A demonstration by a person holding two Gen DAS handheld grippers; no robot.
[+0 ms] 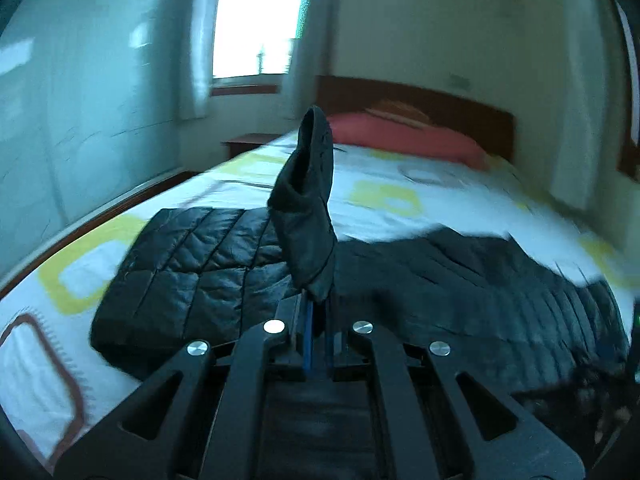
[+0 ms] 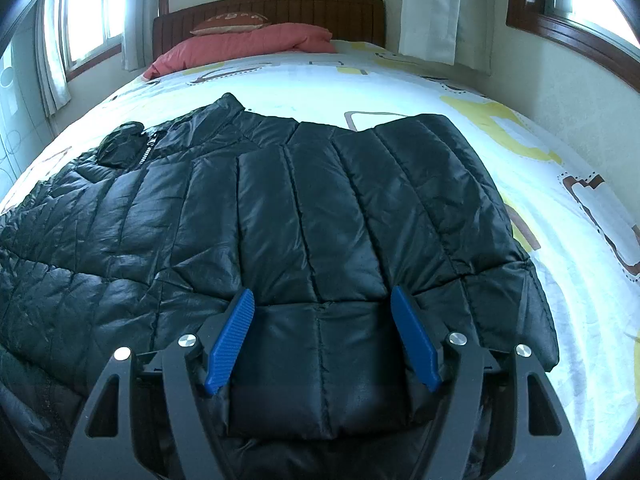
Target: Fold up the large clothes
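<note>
Right now the black quilted jacket (image 2: 304,208) lies spread across the bed (image 2: 560,184), collar end toward the headboard (image 2: 272,6), and both grippers are right over it. Over on the left, the left gripper (image 1: 317,300) has its blue fingers pressed nearly together, pinching a dark flap of the jacket's fabric (image 1: 308,216) that stands up straight out of the jaws and rises above the bedsheet; I cannot tell which part of the garment that flap is. Beyond it, on the left side of that view, a folded quilted panel (image 1: 184,272) rests flat on the sheet, and the rest of the jacket runs off to the right, blurred. On the right, the right gripper (image 2: 322,340) hangs with its jaws spread wide, blue pads (image 2: 232,340) on either side of a puffy section at the jacket's near edge; whether the pads touch the fabric I cannot tell. Looks-wise, the jacket is glossy, stitched in long padded channels, with a zipper (image 2: 147,151) showing near the collar (image 2: 230,104) at upper left. Behind it all, a pink pillow (image 2: 248,46) lies against the headboard with a brown patterned cushion (image 2: 230,24) on top, and the sheet is white with yellow and brown squares.
</note>
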